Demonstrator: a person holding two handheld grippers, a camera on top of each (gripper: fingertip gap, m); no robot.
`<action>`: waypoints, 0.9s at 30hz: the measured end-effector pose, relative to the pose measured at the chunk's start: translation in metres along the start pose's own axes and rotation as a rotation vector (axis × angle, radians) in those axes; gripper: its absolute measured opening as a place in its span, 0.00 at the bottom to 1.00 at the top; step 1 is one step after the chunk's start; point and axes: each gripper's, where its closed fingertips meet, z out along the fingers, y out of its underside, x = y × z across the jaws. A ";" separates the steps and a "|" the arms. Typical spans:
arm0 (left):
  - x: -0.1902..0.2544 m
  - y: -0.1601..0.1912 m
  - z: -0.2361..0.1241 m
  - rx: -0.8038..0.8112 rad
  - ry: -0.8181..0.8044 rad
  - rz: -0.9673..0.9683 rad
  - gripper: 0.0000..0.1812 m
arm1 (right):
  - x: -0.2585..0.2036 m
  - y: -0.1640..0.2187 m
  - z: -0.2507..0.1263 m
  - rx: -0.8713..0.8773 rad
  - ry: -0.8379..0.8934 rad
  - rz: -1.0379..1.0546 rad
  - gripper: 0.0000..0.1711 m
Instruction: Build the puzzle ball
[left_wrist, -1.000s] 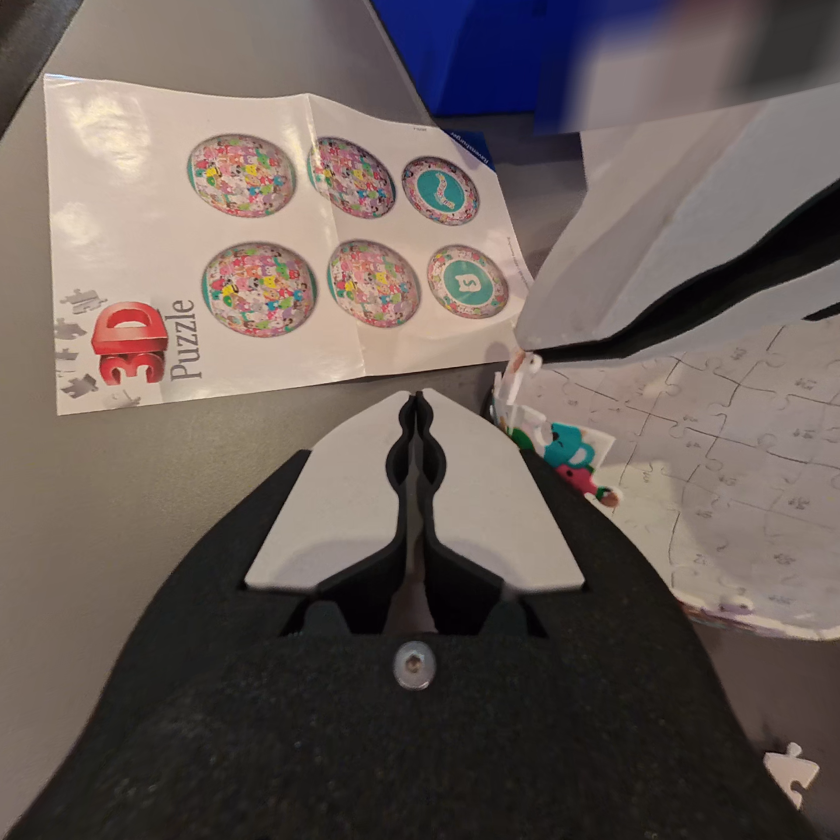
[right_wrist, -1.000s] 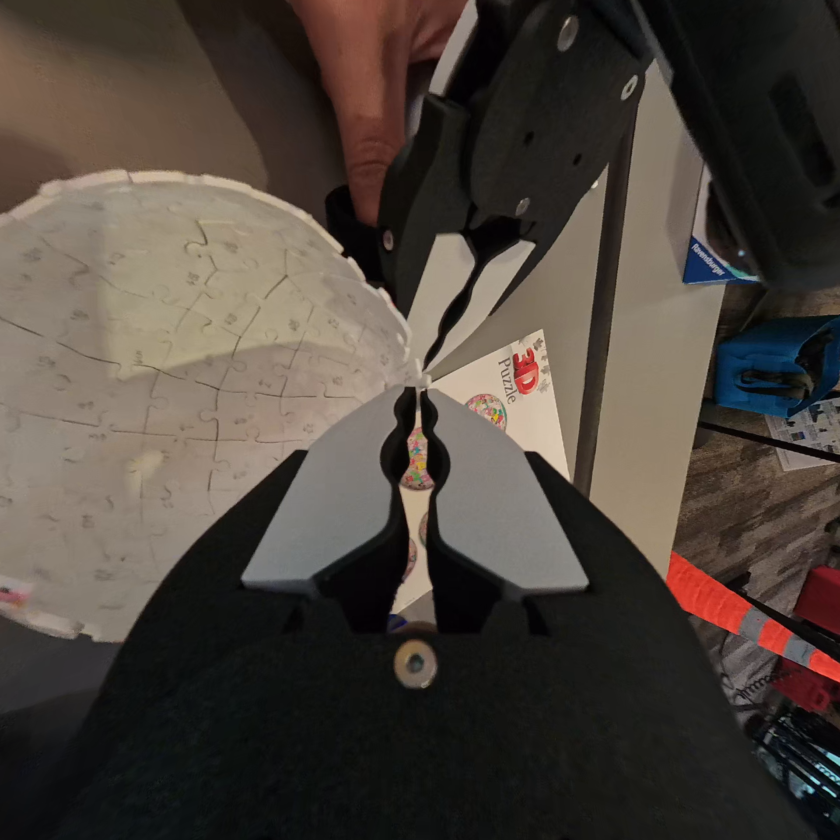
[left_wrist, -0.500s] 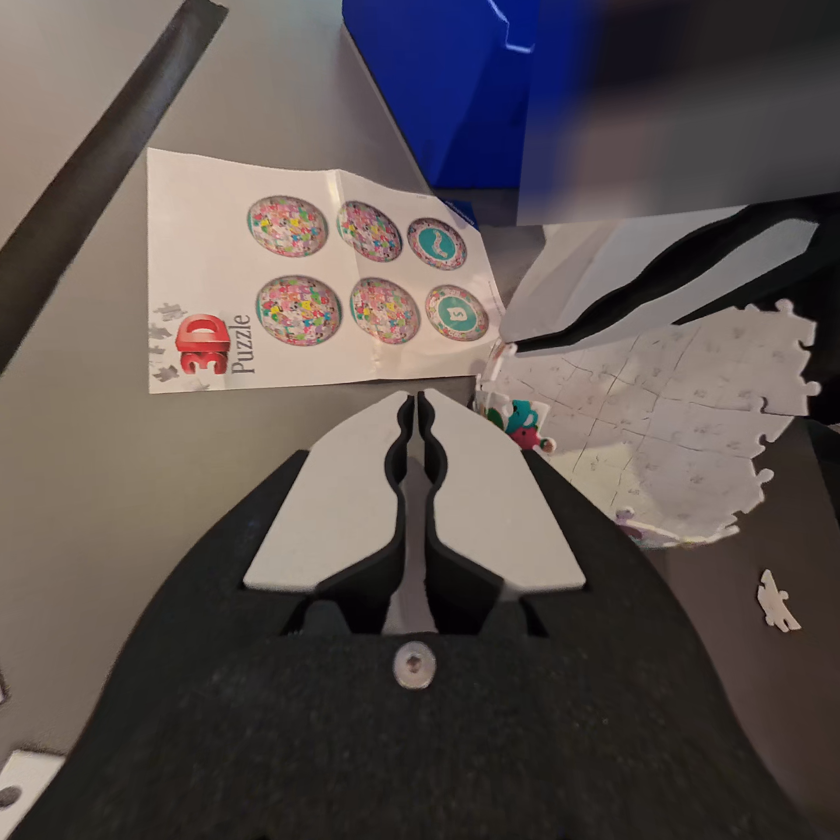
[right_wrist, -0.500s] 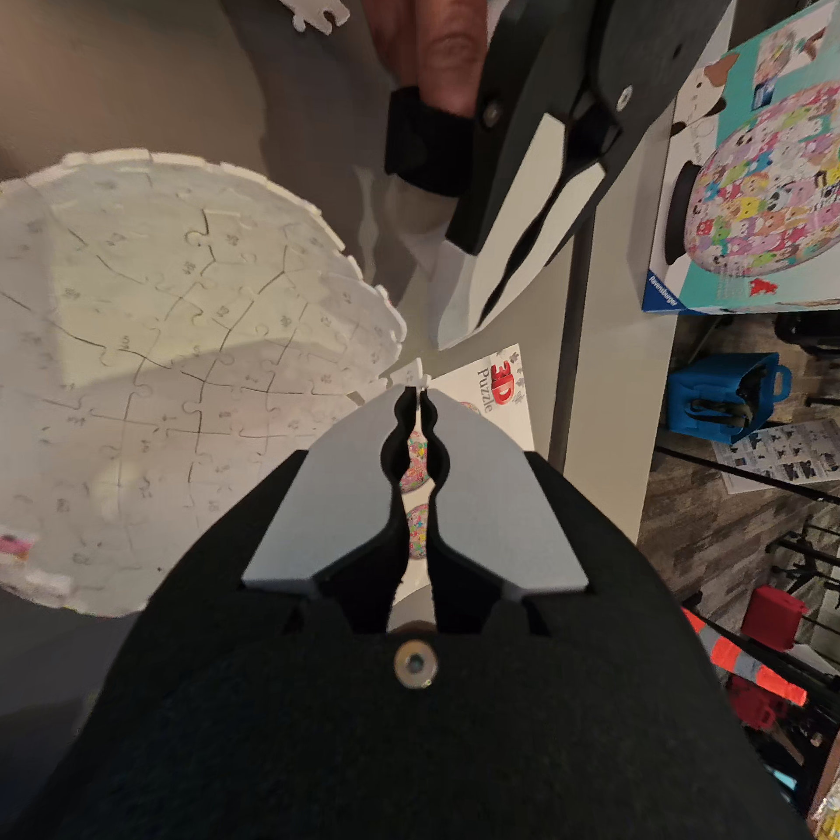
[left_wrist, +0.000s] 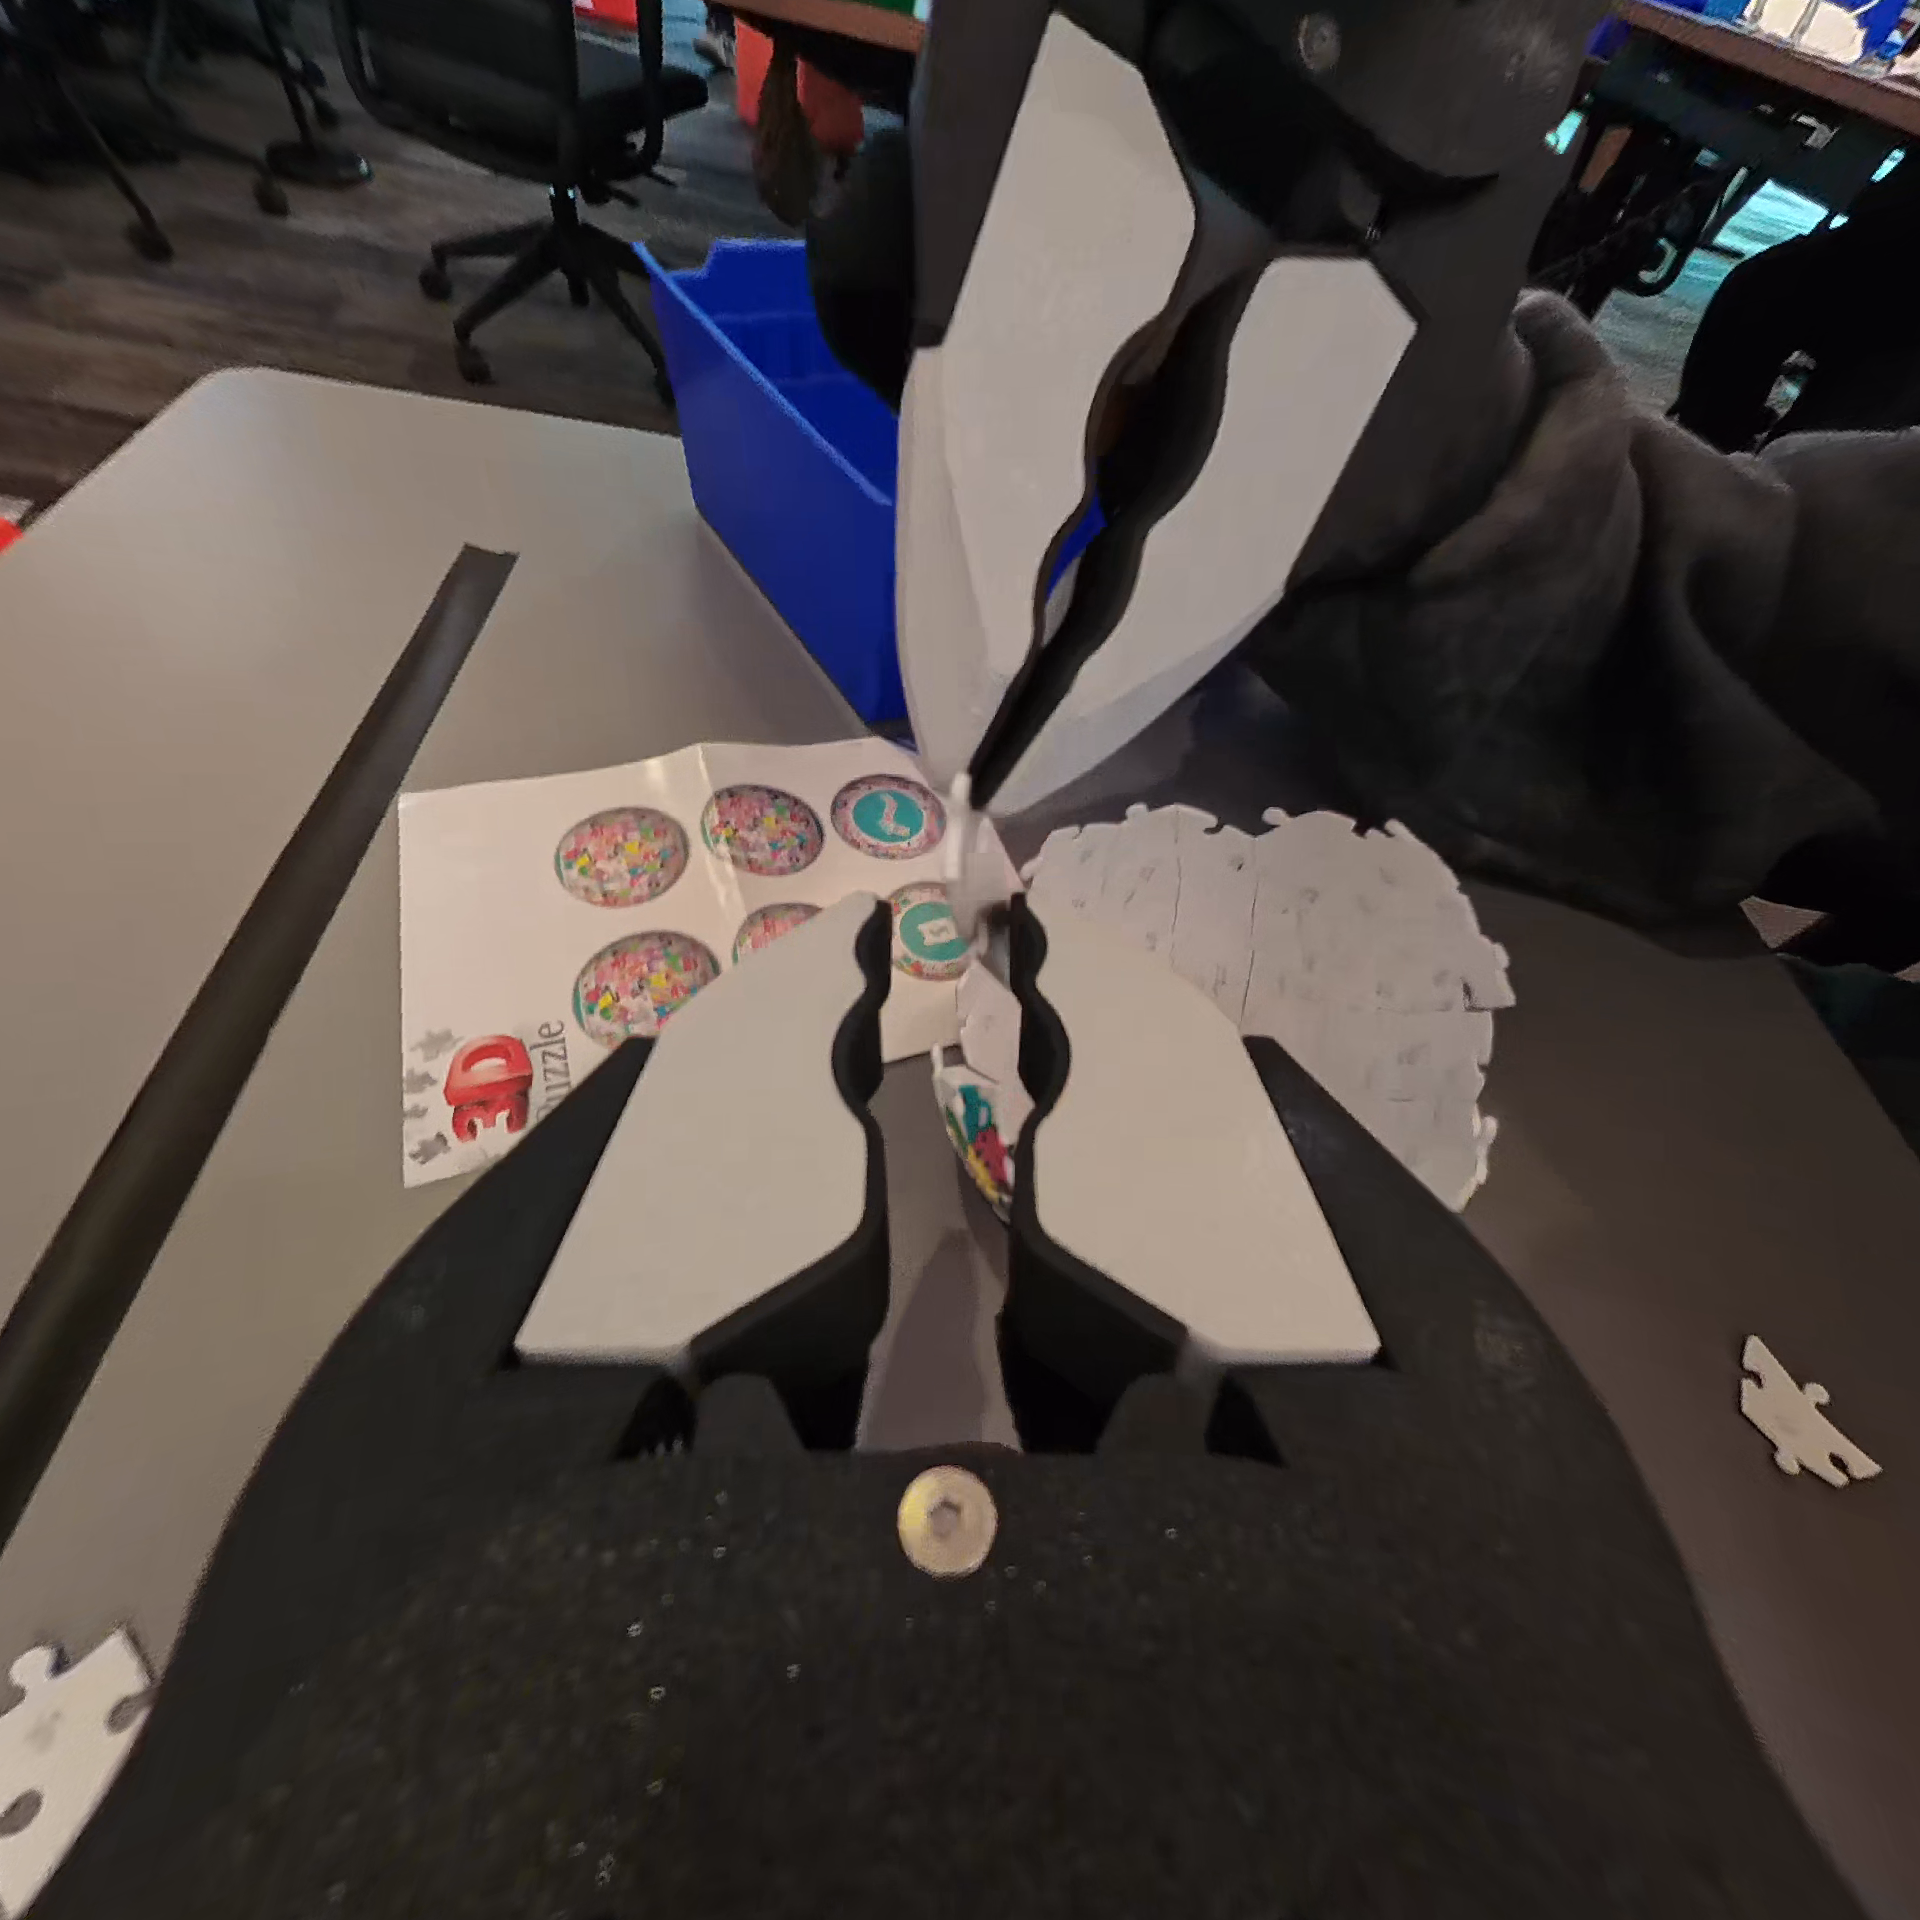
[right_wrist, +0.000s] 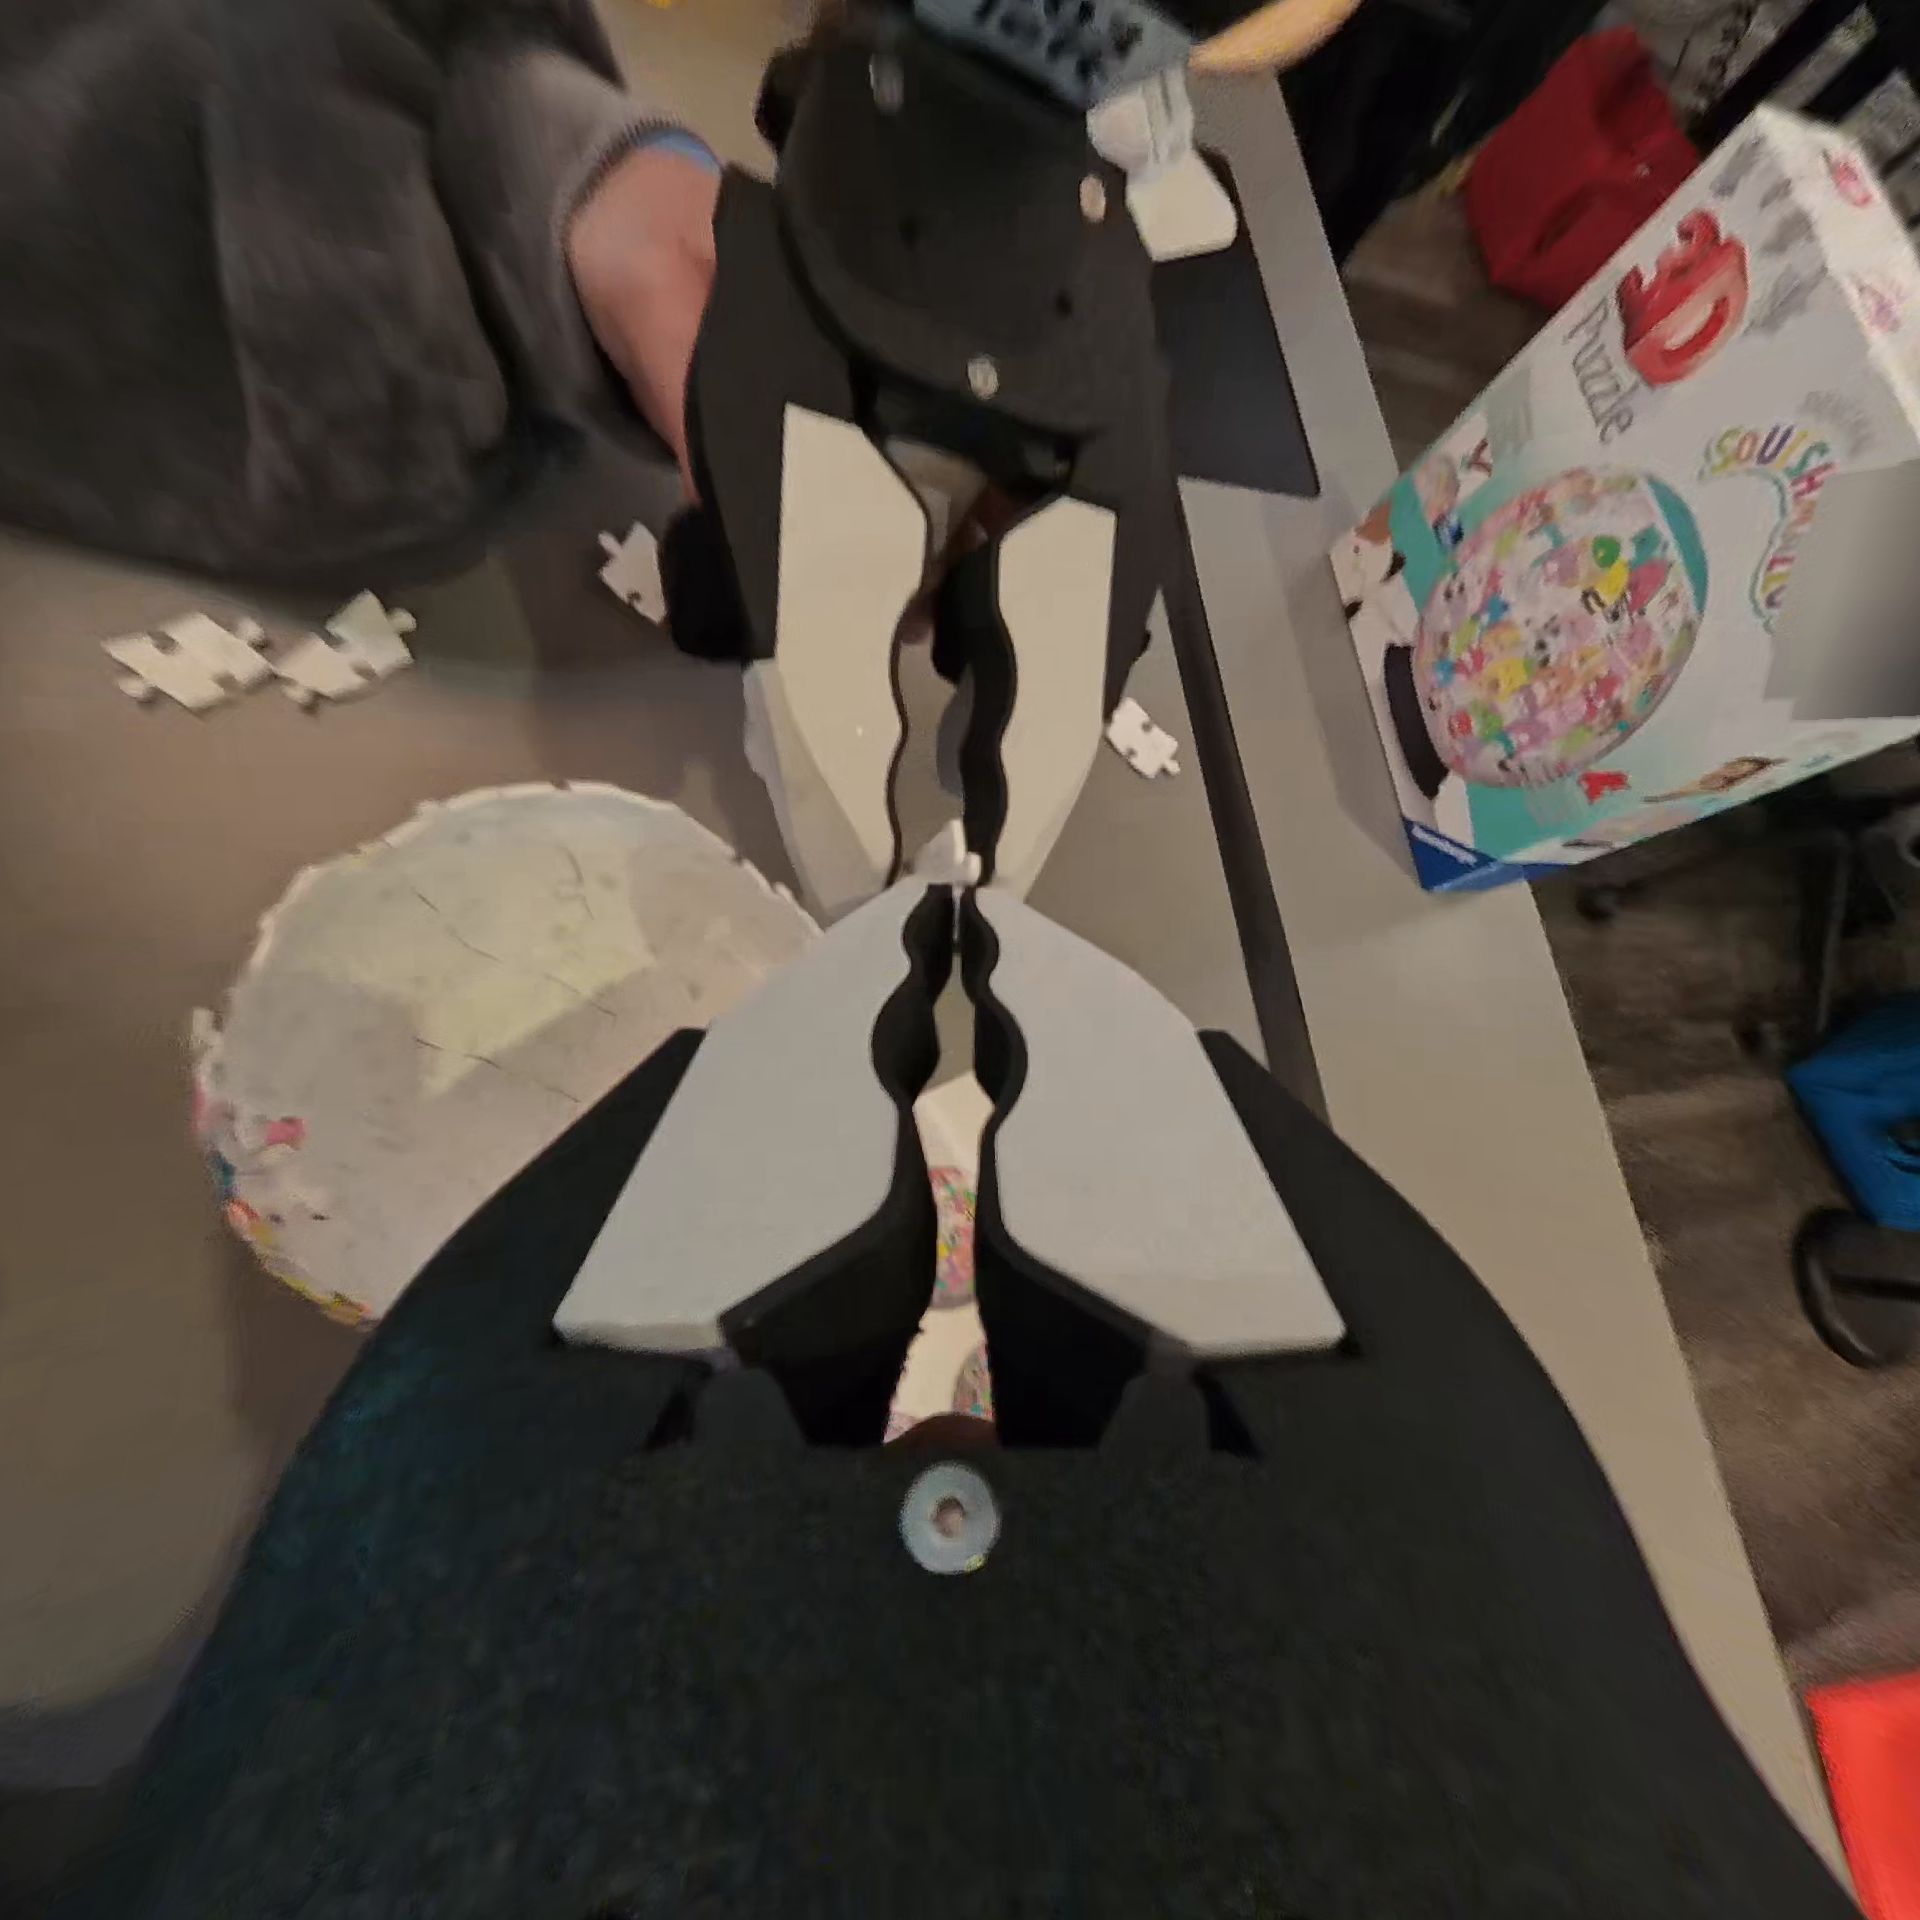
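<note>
Pinching puzzle piece (right_wrist: 954, 861), right gripper (right_wrist: 956, 902)

table (left_wrist: 260, 644), grey | on it: leaflet (left_wrist: 499, 914), half-built puzzle ball (left_wrist: 1299, 966), loose pieces (right_wrist: 249, 649), blue bin (left_wrist: 769, 468)

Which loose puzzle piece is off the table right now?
The small white piece pinched in the right gripper, meeting the left gripper tip to tip. The other loose pieces lie flat on the table.
</note>
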 end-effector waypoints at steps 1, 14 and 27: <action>0.001 -0.003 0.001 0.013 0.000 0.005 0.10 | -0.001 -0.003 -0.001 0.018 -0.007 0.007 0.01; -0.002 -0.020 0.001 0.141 -0.039 -0.028 0.01 | 0.010 -0.018 -0.009 -0.029 -0.023 -0.021 0.02; 0.000 -0.013 0.003 0.135 0.002 -0.034 0.04 | 0.006 -0.003 -0.007 -0.111 -0.124 -0.035 0.01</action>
